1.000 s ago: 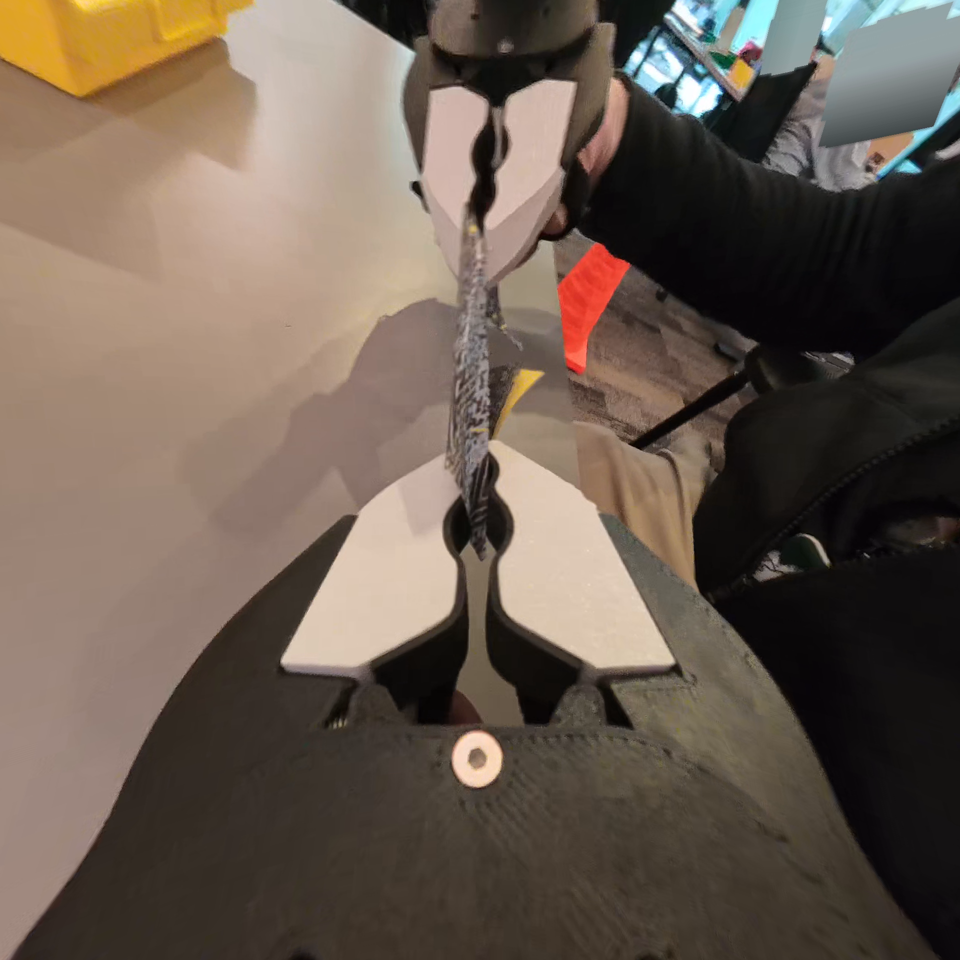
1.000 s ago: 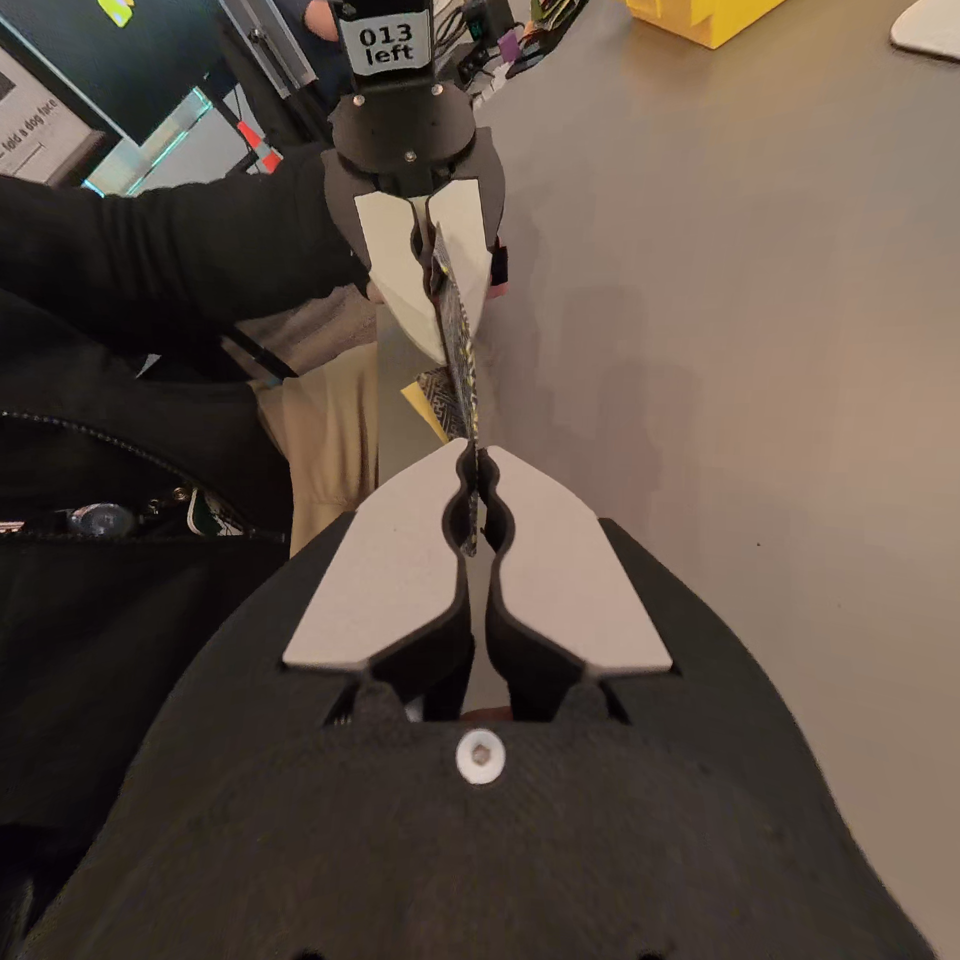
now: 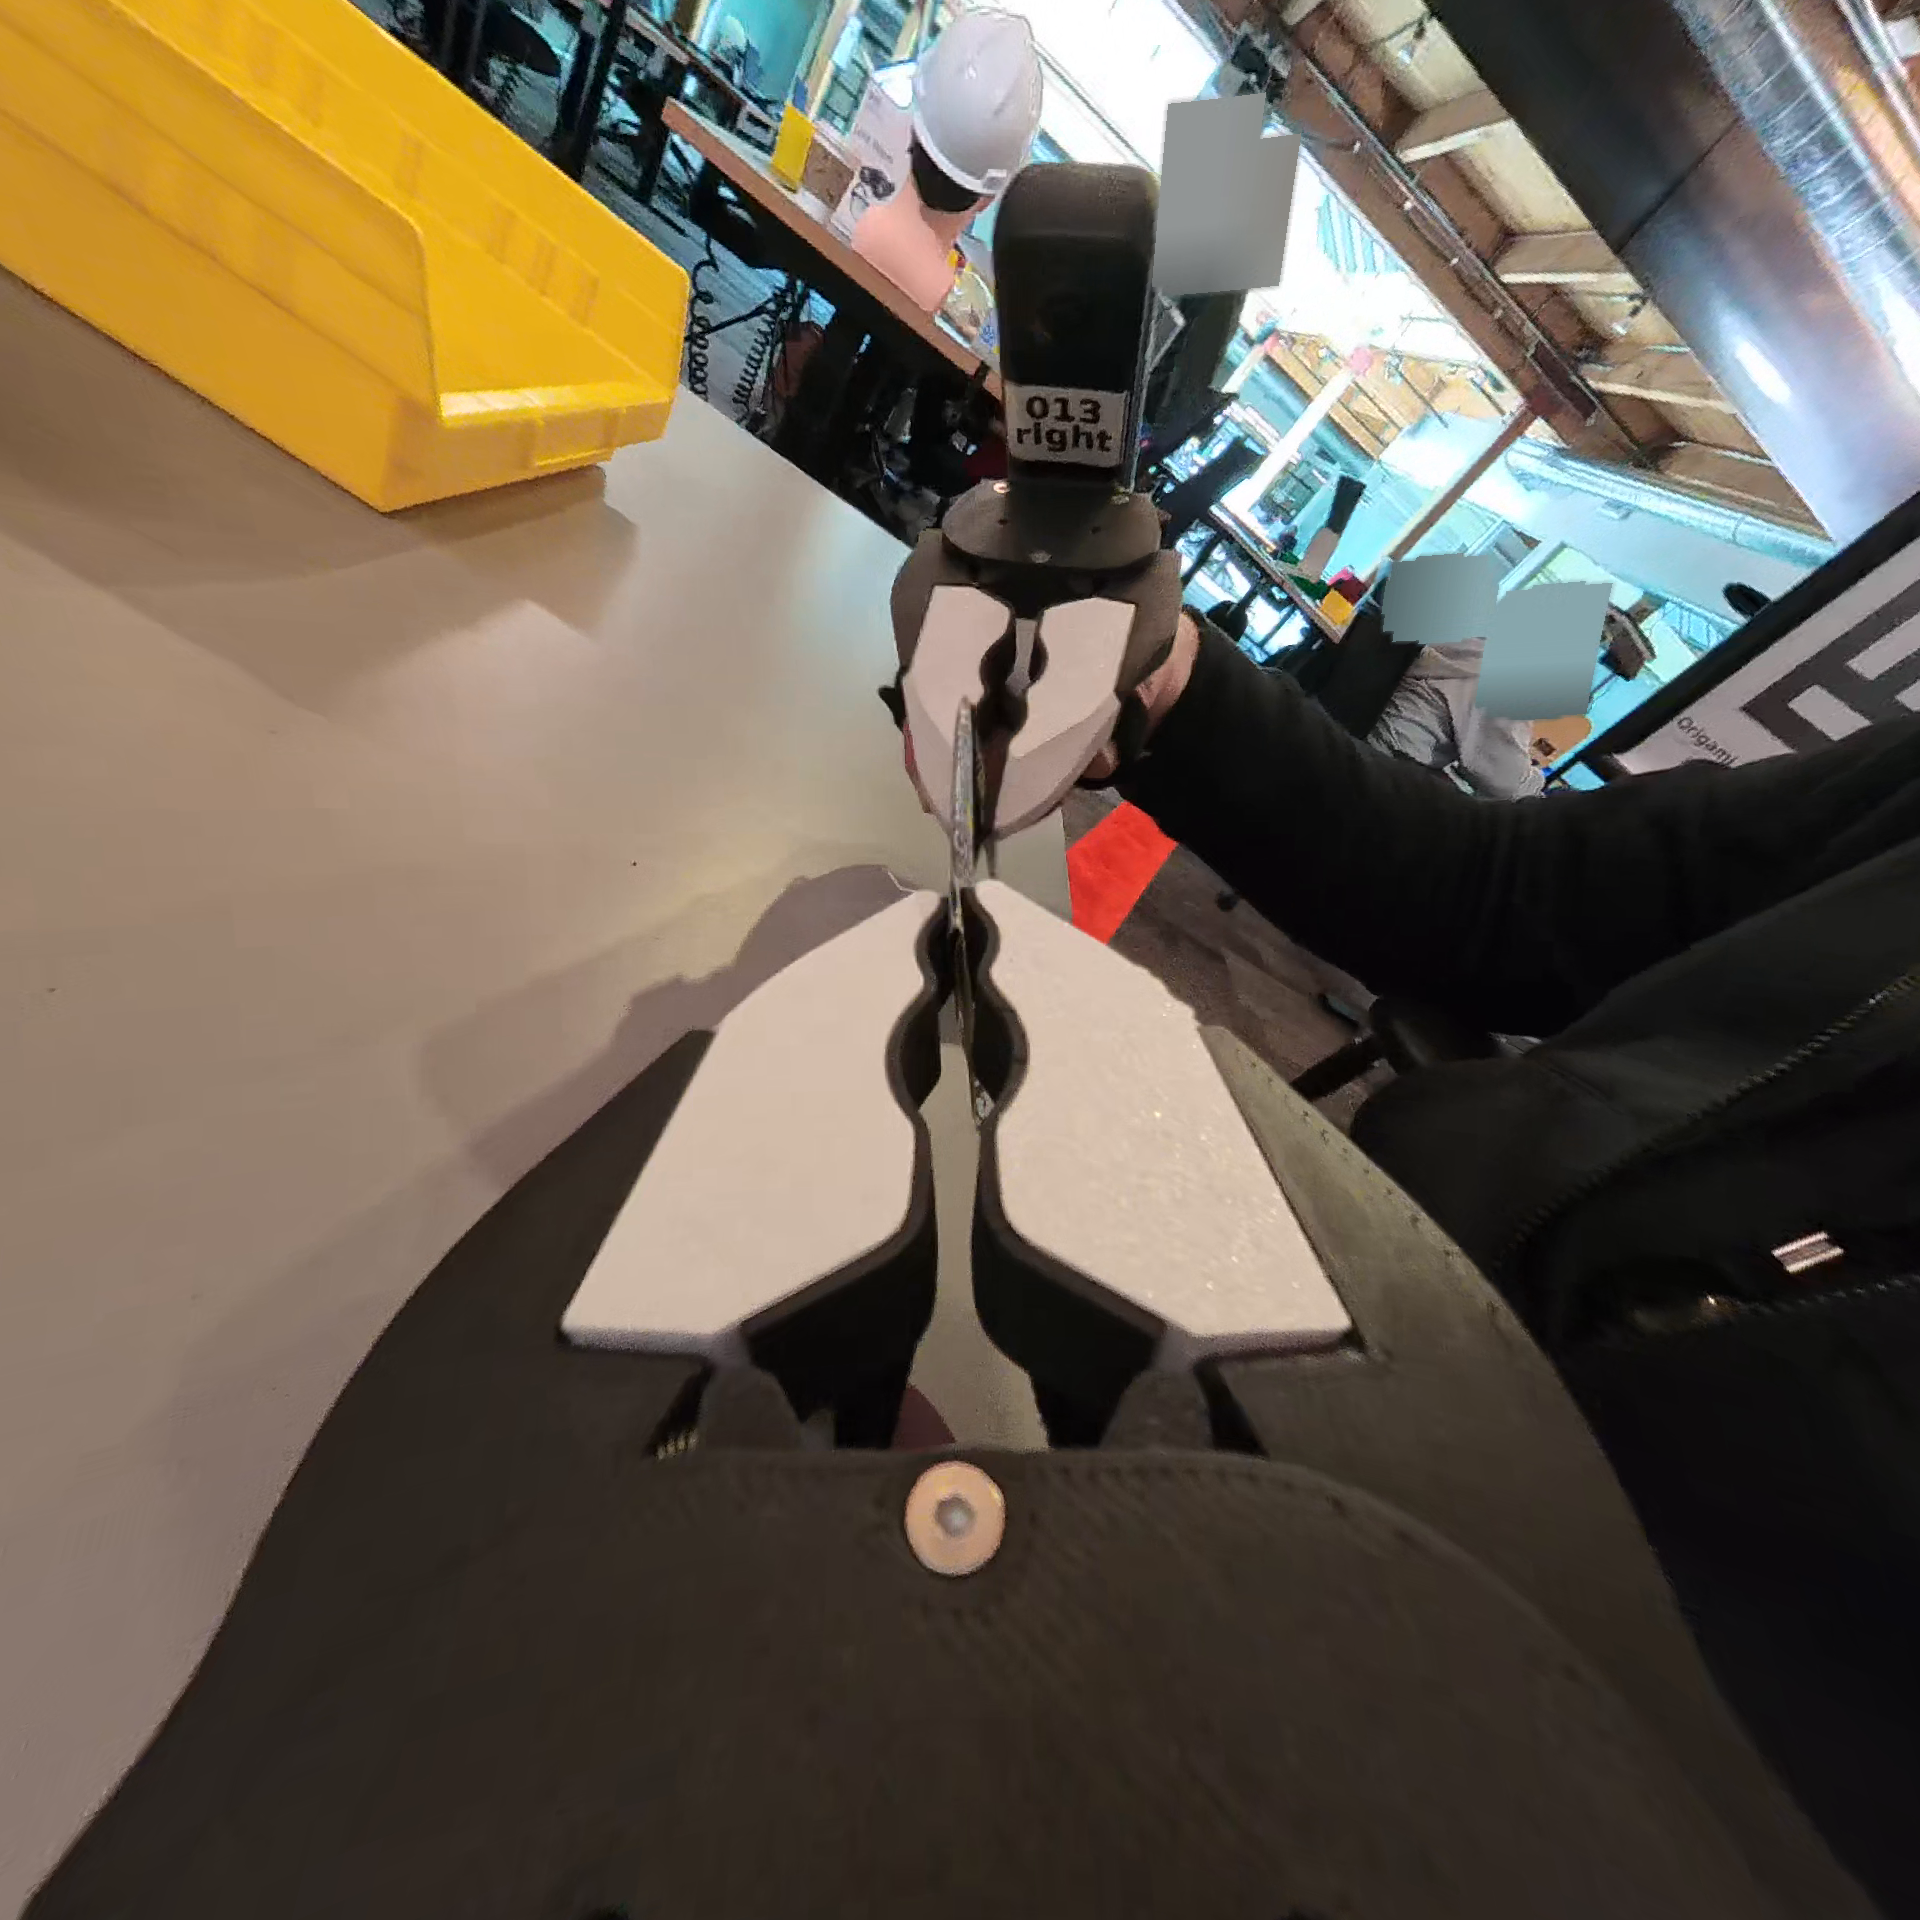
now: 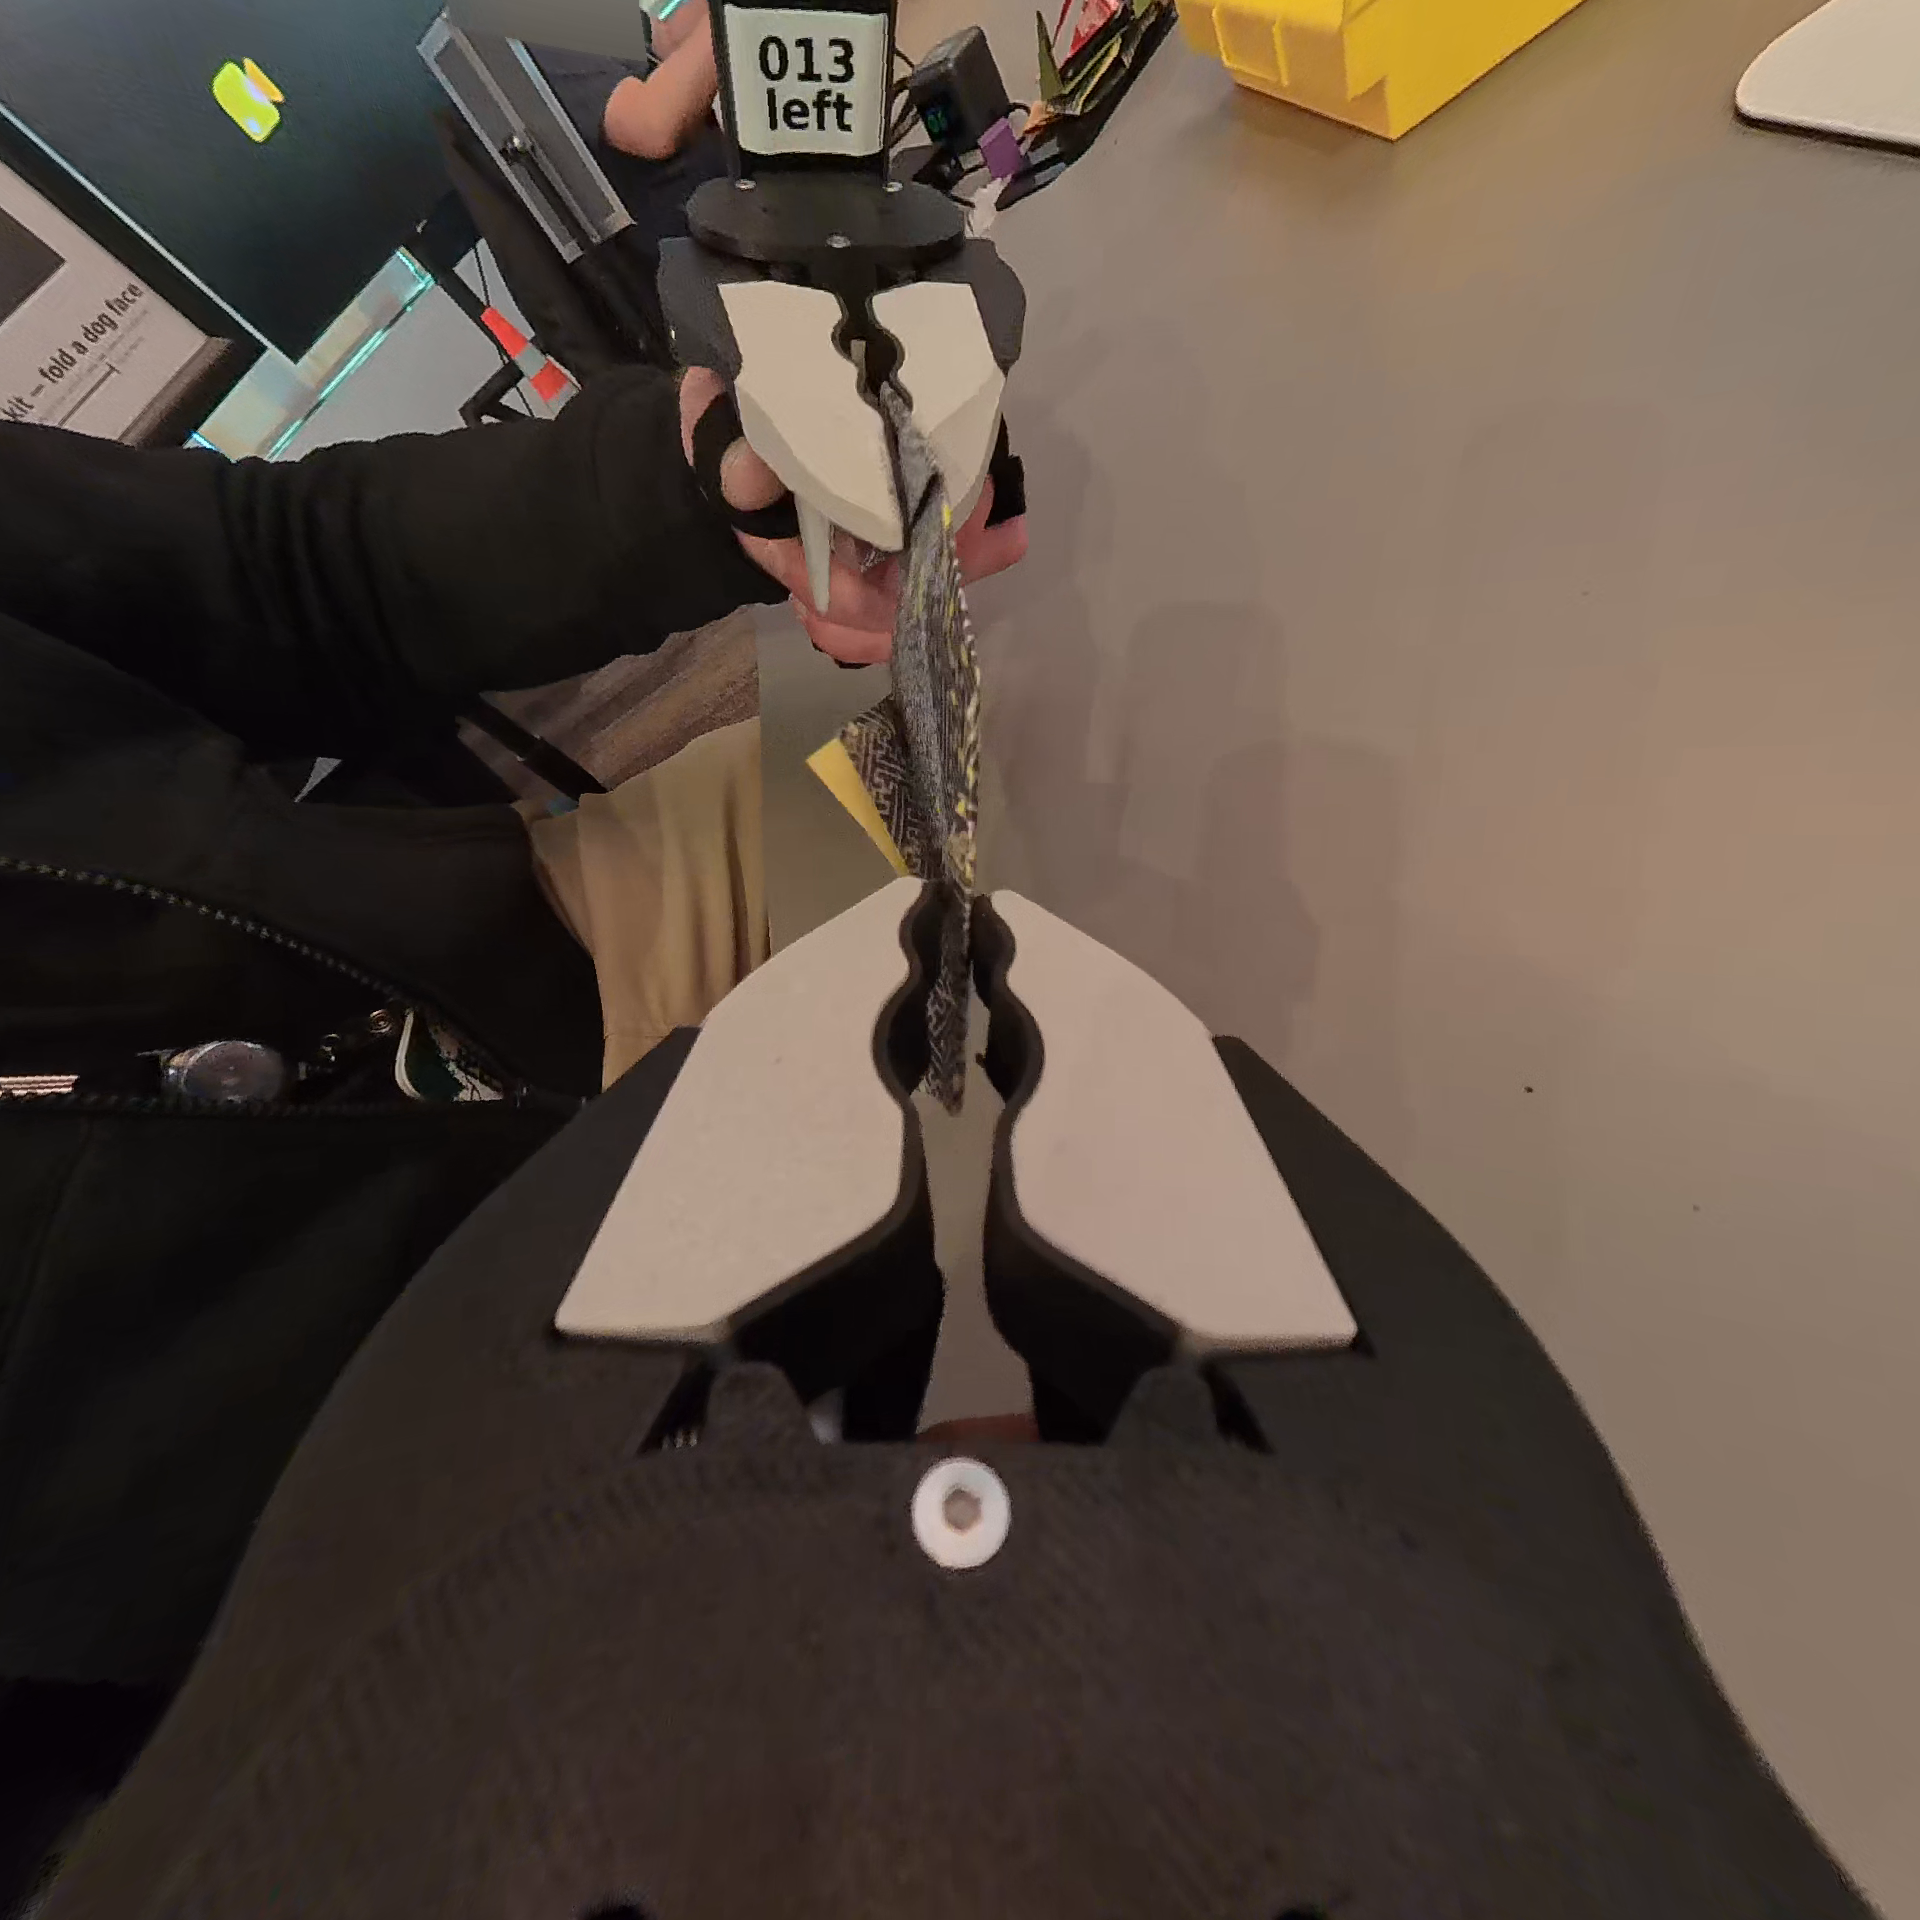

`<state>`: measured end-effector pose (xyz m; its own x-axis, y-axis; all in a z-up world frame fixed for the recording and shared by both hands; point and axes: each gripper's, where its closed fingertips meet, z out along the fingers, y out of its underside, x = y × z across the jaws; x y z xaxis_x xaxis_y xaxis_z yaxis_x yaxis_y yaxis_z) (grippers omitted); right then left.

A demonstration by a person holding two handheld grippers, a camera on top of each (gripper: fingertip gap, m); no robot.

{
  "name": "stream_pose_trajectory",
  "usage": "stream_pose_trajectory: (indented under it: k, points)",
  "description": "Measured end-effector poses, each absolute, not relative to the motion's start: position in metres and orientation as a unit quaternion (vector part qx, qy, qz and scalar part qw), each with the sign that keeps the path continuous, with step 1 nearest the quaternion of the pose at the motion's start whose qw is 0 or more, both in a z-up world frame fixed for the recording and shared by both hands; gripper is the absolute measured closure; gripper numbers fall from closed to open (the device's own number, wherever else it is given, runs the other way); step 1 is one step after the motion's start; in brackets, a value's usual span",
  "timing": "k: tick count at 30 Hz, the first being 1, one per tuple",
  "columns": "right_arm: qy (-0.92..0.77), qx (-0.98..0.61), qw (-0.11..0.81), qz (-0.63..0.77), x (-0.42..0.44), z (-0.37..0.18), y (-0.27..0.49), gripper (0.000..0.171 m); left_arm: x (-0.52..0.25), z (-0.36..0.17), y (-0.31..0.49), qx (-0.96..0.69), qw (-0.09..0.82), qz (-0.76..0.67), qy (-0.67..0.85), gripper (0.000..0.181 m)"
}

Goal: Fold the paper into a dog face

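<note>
The paper (image 4: 940,717) is dark with a fine black-and-white pattern and a yellow reverse side. It is folded and held edge-on in the air between my two grippers, above the grey table's near edge. My right gripper (image 4: 961,914) is shut on one end of it. My left gripper (image 3: 961,920) is shut on the other end; the paper (image 3: 966,790) shows there as a thin edge. Each gripper also shows in the other's view, facing it: the left one (image 4: 904,488) and the right one (image 3: 982,821). A lower flap (image 4: 878,774) hangs down, showing yellow.
A yellow plastic bin (image 3: 312,281) stands on the grey table (image 3: 364,779) at the far left; it also shows in the right wrist view (image 4: 1351,52). A white flat object (image 4: 1839,94) lies at the table's far right. A person in black sleeves (image 3: 1455,852) holds the grippers. One gripper's finger ends stand about 8 centimetres off the other's.
The left gripper has tilted upward, so its view now shows the room beyond the table, and the paper looks shorter there. Both grippers stay shut on the paper.
</note>
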<state>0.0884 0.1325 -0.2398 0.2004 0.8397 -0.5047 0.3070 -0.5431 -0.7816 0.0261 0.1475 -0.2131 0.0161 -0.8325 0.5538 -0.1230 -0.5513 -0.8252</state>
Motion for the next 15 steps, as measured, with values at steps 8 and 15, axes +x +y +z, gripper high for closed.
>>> stream_pose_trajectory:
  k: [8, 15]
  points:
    - [-0.468, -0.701, 0.303, 0.445, 0.063, -0.202, 0.137, 0.152, 0.036, -0.209, 0.128, -0.637, 0.293, -0.56, 0.441, 0.181]
    - [-0.486, -0.701, 0.283, 0.439, 0.043, -0.203, 0.138, 0.171, 0.036, -0.207, 0.123, -0.635, 0.296, -0.548, 0.457, 0.181]
